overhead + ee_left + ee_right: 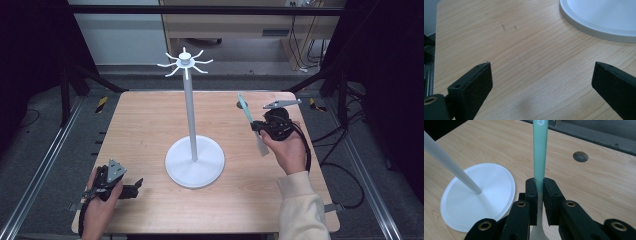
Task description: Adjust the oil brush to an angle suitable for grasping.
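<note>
Green-handled spatula — between clamped jaws

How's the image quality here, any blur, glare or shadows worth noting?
High view: even light, dark edges, soft detail. Left gripper view: wood grain sharp, the tongs cast a faint shadow, the white stand base looks washed out. Right gripper view: spatula handle sharp, near linkage blurred.

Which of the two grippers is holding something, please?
The right gripper, shut on the green-handled spatula; the left gripper rests open on the table.

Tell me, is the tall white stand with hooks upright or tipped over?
Upright: the tall white stand with hooks rises straight from its round base, which lies flat on the wooden table.
</note>
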`<state>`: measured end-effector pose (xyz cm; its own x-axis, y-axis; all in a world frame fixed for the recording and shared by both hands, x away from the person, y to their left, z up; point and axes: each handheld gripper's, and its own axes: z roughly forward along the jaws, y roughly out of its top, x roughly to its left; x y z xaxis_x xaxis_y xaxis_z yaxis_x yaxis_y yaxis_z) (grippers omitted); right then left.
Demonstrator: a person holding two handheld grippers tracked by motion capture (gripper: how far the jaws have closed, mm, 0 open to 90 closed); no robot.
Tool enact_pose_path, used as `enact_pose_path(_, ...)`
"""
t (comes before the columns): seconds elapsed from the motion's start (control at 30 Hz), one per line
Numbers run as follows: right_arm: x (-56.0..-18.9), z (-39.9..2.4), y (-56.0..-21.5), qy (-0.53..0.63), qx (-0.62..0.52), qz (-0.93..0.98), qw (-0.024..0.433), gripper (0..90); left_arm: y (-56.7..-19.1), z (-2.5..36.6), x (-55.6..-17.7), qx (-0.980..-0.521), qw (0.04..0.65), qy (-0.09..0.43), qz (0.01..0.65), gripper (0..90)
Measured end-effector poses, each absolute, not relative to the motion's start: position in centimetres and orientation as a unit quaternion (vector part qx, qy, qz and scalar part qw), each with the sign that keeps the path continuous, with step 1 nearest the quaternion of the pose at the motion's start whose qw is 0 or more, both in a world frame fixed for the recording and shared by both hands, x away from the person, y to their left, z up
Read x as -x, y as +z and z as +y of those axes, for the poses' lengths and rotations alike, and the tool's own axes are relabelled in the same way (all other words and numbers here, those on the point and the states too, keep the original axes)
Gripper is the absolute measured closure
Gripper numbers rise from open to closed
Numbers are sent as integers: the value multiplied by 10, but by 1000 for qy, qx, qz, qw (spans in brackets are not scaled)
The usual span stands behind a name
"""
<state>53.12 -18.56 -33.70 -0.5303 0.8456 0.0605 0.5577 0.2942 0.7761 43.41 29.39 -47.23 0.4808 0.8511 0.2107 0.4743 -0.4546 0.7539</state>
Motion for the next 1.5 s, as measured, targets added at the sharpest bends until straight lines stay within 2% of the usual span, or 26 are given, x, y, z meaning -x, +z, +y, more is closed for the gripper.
enact_pose_path(0.63, -513, -175, -324, 433, -417, 773, 204, 826, -471, 294, -435, -800, 321, 296, 410, 29)
enact_pose_path(1.5, -483, -164, -284, 508, -357, 747, 237, 826, -471, 294, -435, -800, 322, 296, 411, 28)
